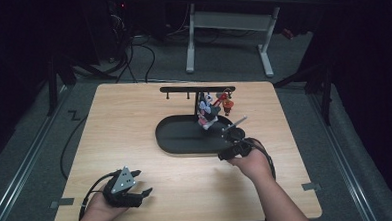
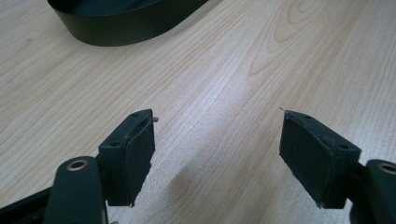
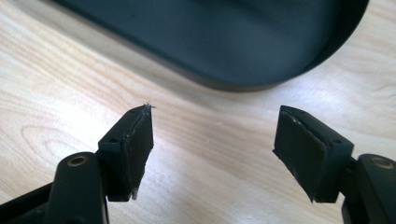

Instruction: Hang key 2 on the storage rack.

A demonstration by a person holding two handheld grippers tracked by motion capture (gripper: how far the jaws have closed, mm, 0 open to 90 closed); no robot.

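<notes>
My left gripper (image 1: 146, 192) rests on the pale wood-grain table (image 1: 134, 118), jaws wide and empty, the glossy black oval tray (image 2: 116, 28) well ahead of its fingertips. My right gripper (image 3: 212, 135) hovers with jaws wide, nothing between them, the tray's smooth rim just beyond its pads. The small toys (image 1: 209, 110) hang from the thin black stand (image 1: 197, 89) farther ahead. I judge a careless reach could snag the stand and tip it.
</notes>
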